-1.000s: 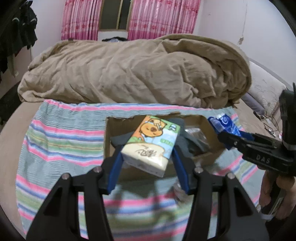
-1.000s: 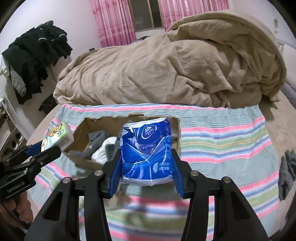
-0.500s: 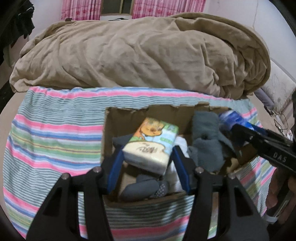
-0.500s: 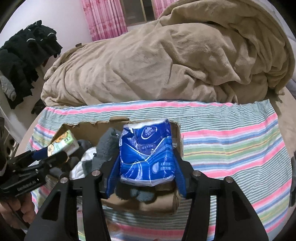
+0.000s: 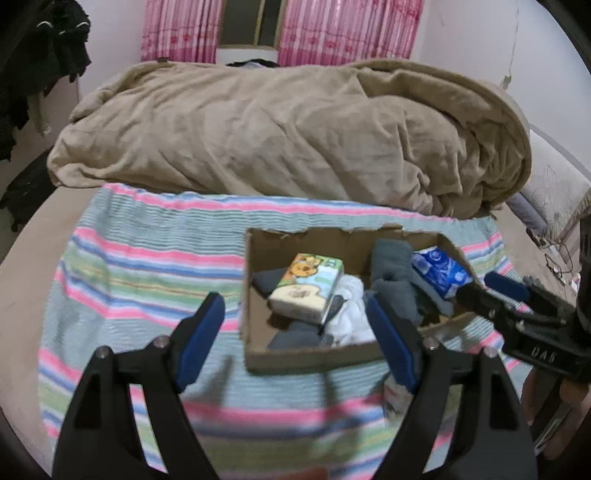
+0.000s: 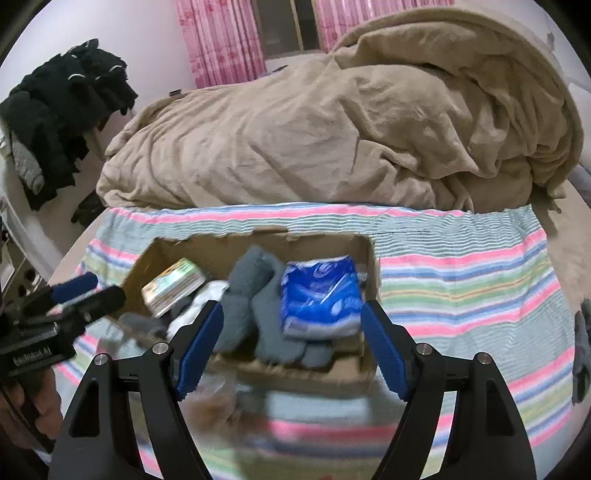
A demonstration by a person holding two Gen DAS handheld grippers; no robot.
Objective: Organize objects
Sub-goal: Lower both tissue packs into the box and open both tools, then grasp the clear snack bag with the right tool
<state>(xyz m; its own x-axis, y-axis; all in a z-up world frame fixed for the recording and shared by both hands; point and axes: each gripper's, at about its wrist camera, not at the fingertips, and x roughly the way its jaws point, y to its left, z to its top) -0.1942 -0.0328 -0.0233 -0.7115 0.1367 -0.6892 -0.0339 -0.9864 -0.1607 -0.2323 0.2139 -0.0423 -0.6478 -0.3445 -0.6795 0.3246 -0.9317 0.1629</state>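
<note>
The left tongs (image 5: 295,343) are held spread wide with nothing between them, just in front of the cardboard box (image 5: 314,356) set on a striped blanket (image 5: 147,258) on the bed. In the box's left part an orange-and-green tissue pack (image 5: 306,288) is seen lying on white and grey cloth; grey socks (image 6: 255,306) are seen at the middle; a blue tissue pack (image 6: 321,295) lies at the right. The right tongs (image 6: 291,339) are likewise spread apart and empty, near the box's front.

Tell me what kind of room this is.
Most likely a bedroom: a rumpled tan blanket heaped on a bed, pink curtains at the window, dark clothes hanging by the wall.
</note>
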